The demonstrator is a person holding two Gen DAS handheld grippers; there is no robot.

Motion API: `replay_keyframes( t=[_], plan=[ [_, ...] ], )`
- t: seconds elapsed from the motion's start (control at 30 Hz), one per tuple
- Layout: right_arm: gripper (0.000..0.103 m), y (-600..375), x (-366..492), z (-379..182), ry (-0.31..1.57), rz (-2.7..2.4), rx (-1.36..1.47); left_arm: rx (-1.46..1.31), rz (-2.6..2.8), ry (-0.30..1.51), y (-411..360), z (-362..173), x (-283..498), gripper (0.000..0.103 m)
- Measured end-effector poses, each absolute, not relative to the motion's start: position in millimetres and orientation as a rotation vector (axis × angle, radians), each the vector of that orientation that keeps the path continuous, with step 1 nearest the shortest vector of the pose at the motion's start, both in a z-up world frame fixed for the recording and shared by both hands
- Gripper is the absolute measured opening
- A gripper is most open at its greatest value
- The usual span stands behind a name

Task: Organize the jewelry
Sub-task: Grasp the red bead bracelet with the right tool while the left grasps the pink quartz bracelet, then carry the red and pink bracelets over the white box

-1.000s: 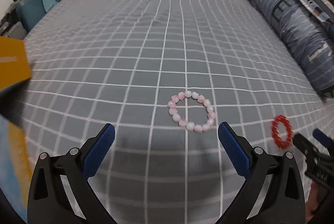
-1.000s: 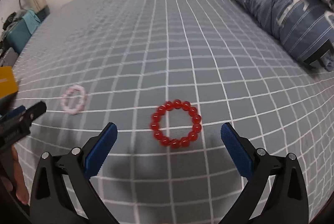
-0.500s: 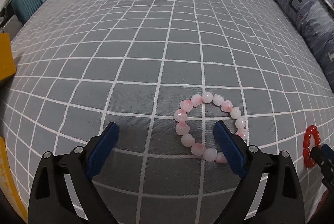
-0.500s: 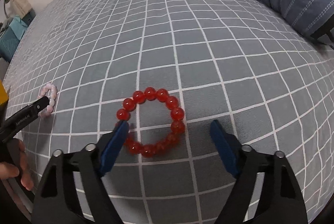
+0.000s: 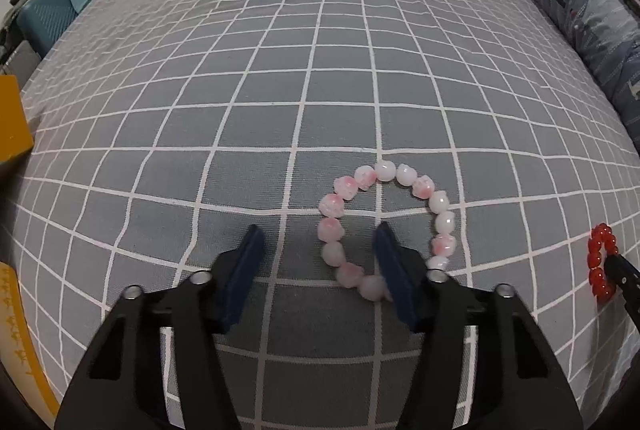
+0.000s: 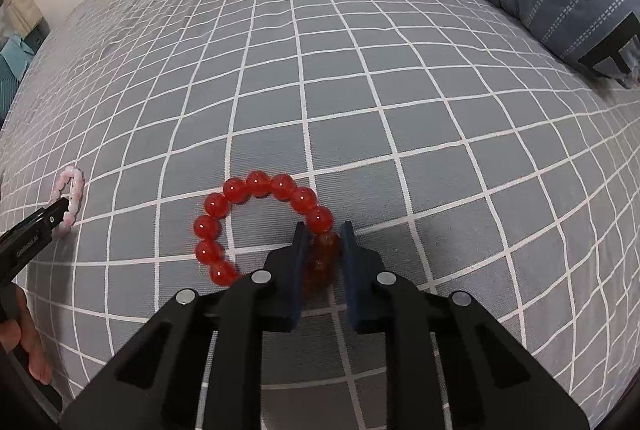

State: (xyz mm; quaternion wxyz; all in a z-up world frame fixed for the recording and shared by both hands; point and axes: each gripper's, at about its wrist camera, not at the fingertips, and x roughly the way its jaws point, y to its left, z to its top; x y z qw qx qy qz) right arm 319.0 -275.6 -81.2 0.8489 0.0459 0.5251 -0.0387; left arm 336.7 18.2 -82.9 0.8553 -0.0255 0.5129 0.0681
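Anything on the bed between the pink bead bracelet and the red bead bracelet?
Only bare grey checked bedsheet between pink bead bracelet and red bead bracelet, right wrist view.

Bed is open checked sheet beyond the pink bracelet, a flat run toward the far wall. Right of the pink bracelet: rolled blue quilt walls off that edge. Left of it: yellow box at the bed edge, teal clutter past the far-left corner. Red bracelet lies well right of the pink one, open sheet between them.
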Motion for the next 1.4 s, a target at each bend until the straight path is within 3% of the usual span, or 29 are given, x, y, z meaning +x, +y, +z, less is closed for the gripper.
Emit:
replay_keyframes(
  t=[0.23, 0.3, 0.7, 1.4],
  plan=[
    [0.015, -274.8, 318.1, -82.2, 1.104, -0.085, 0.105, -0.05, 0.151, 1.087, 17.5, -80.3, 334.3, 0.014],
    [0.015, -274.0, 317.7, -82.1, 1.103, -0.087, 0.107, -0.043, 0.152, 1.086, 17.7, -80.1, 334.6, 0.011],
    [0.013, -274.6, 312.2, -72.3, 1.074, -0.078, 0.135, -0.084, 0.118, 1.064, 20.1, -62.7, 327.0, 0.011],
    [0.013, -236.1, 281.9, -7.8, 0.927, 0.064, 0.142, -0.133, -0.062, 0.922, -1.0, 23.2, 266.8, 0.011]
  ],
)
